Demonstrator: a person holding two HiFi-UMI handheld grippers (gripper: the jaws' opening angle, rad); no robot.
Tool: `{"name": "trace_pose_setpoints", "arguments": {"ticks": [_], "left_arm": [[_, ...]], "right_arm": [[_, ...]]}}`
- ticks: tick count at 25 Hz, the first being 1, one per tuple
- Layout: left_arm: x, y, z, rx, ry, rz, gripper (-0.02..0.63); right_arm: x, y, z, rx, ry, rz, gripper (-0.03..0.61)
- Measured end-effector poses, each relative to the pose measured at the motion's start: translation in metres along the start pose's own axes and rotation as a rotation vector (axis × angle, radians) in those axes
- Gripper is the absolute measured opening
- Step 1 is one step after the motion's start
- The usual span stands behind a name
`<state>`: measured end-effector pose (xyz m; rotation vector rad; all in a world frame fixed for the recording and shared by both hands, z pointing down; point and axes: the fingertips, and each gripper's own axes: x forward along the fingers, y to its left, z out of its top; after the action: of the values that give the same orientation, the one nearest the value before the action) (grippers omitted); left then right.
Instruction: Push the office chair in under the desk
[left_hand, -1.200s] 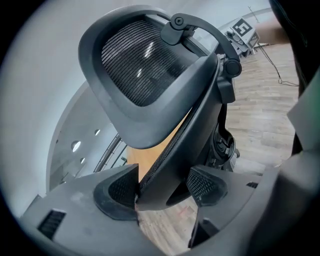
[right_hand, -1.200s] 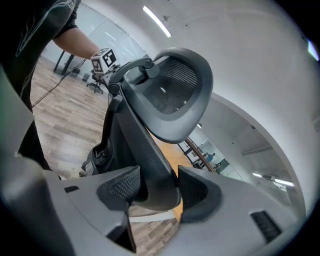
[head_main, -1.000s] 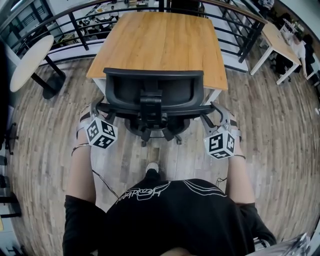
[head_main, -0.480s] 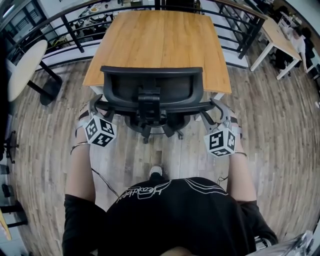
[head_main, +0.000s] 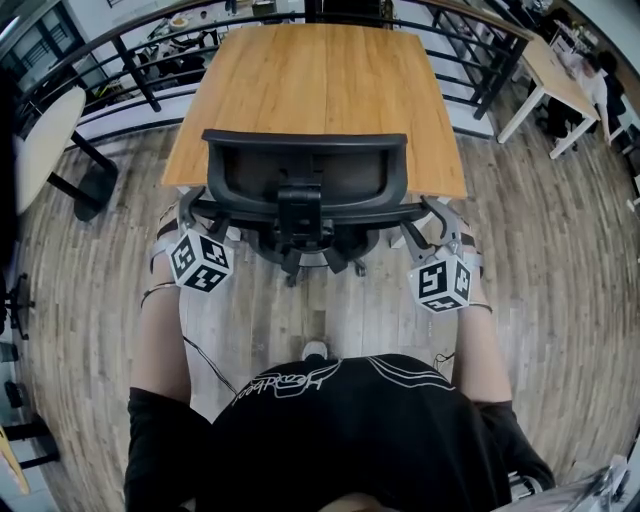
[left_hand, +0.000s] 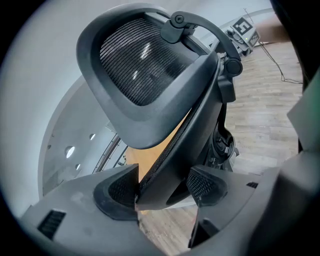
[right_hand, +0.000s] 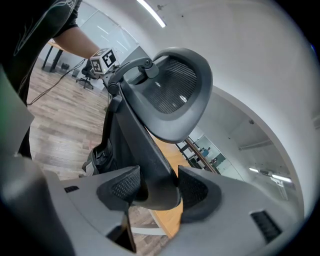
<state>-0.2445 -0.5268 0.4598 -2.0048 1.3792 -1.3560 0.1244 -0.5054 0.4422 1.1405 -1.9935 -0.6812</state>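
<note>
In the head view a black mesh office chair (head_main: 305, 185) stands at the near edge of the wooden desk (head_main: 320, 80), its backrest facing me and its seat mostly under the top. My left gripper (head_main: 192, 207) is shut on the left edge of the backrest frame. My right gripper (head_main: 432, 212) is shut on the right edge. The left gripper view shows the left gripper (left_hand: 162, 187) with its pads clamping the chair (left_hand: 135, 70) frame. In the right gripper view the right gripper (right_hand: 157, 187) clamps the chair (right_hand: 175, 95) likewise.
A round white table (head_main: 40, 140) stands at the left. A black railing (head_main: 130, 60) curves behind the desk. A white desk (head_main: 550, 80) with a seated person is at the far right. Wood plank floor (head_main: 540, 250) surrounds the chair.
The chair has rolled forward toward the desk with both grippers holding it. Its backrest now sits at the desk's near edge. My foot has stepped forward.
</note>
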Motion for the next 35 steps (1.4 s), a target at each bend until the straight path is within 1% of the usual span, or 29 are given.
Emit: {"name": "trace_pose_setpoints", "arguments": {"ticks": [3, 6, 9, 12, 19, 25, 28, 31, 35], "left_arm": [[-0.001, 0.000, 0.001, 0.003, -0.010, 0.005, 0.282], [0.012, 0.007, 0.000, -0.002, -0.011, 0.009, 0.282], [0.030, 0.032, 0.006, -0.003, -0.006, -0.007, 0.282], [0.059, 0.057, 0.011, 0.006, -0.015, -0.011, 0.282], [0.085, 0.085, 0.010, 0.012, -0.038, -0.015, 0.282], [0.094, 0.086, 0.008, 0.024, -0.044, -0.019, 0.282], [0.093, 0.086, 0.010, 0.028, -0.062, -0.016, 0.282], [0.092, 0.087, 0.010, 0.031, -0.060, -0.010, 0.282], [0.091, 0.085, 0.012, 0.022, -0.099, -0.016, 0.282]], "right_arm": [[-0.002, 0.000, 0.000, 0.001, 0.004, -0.009, 0.259], [0.013, -0.005, 0.001, -0.002, 0.007, -0.009, 0.260], [0.035, -0.024, 0.011, 0.004, 0.021, 0.002, 0.261], [0.066, -0.039, 0.017, 0.014, 0.028, -0.007, 0.261], [0.095, -0.050, 0.030, 0.022, 0.041, -0.022, 0.261], [0.098, -0.045, 0.029, 0.025, 0.025, -0.039, 0.261], [0.097, -0.046, 0.027, 0.026, 0.029, -0.049, 0.261], [0.098, -0.047, 0.029, 0.025, 0.031, -0.059, 0.261], [0.099, -0.046, 0.027, 0.034, 0.046, -0.058, 0.261]]}}
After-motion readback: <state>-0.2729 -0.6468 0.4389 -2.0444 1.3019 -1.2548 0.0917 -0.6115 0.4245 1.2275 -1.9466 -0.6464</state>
